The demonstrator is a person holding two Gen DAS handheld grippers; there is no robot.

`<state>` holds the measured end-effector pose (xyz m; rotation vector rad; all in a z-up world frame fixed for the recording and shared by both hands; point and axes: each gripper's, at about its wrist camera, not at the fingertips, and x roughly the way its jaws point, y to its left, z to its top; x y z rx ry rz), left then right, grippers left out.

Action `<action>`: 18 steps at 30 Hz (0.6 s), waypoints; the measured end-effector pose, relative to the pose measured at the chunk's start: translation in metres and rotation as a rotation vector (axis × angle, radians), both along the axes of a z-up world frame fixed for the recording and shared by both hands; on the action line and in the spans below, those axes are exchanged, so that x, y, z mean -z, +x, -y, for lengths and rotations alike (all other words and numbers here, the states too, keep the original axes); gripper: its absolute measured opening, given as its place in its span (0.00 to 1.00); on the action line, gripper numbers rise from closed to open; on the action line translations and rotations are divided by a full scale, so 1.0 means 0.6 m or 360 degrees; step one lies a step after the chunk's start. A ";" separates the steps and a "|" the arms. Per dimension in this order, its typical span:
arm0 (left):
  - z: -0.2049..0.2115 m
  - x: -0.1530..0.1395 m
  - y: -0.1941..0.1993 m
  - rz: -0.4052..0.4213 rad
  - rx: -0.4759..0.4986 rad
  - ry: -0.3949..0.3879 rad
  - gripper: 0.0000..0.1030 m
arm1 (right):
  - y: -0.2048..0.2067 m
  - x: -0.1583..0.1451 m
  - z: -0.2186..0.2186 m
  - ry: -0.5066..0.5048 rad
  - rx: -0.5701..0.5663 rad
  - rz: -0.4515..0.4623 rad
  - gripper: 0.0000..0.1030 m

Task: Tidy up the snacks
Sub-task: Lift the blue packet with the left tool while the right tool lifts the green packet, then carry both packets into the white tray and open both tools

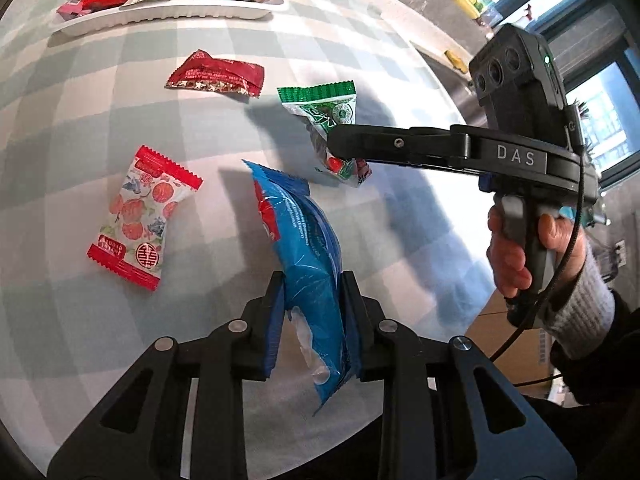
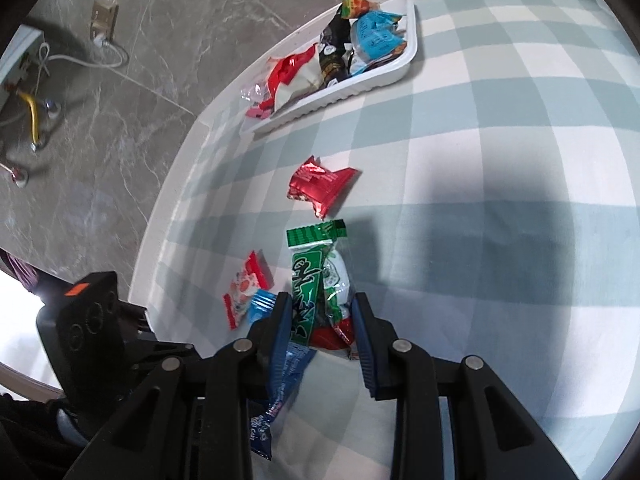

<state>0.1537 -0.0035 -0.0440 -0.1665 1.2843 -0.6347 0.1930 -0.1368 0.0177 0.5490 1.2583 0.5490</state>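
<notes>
My left gripper is shut on a blue snack packet, which stands on edge between the pads. My right gripper comes in from the right, shut on the lower half of a green-and-white packet. In the right wrist view the green packet sits pinched in the right gripper, and the blue packet hangs just left of it. A white tray holding several snacks lies at the far edge of the table; the tray also shows in the right wrist view.
A dark red packet and a white packet with red fruit print lie loose on the checked tablecloth. A person's hand grips the right handle. The table edge drops to a grey floor with cables.
</notes>
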 end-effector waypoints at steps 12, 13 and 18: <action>-0.001 -0.004 0.013 -0.0016 0.0014 -0.0075 0.23 | 0.006 -0.009 0.015 0.0119 0.0100 -0.0034 0.32; -0.001 -0.004 0.014 -0.0019 0.0011 -0.0087 0.23 | 0.006 -0.010 0.016 0.0120 0.0108 -0.0034 0.32; -0.016 -0.018 0.027 -0.0030 -0.0012 -0.0164 0.23 | 0.012 -0.017 0.020 0.0146 0.0131 -0.0030 0.32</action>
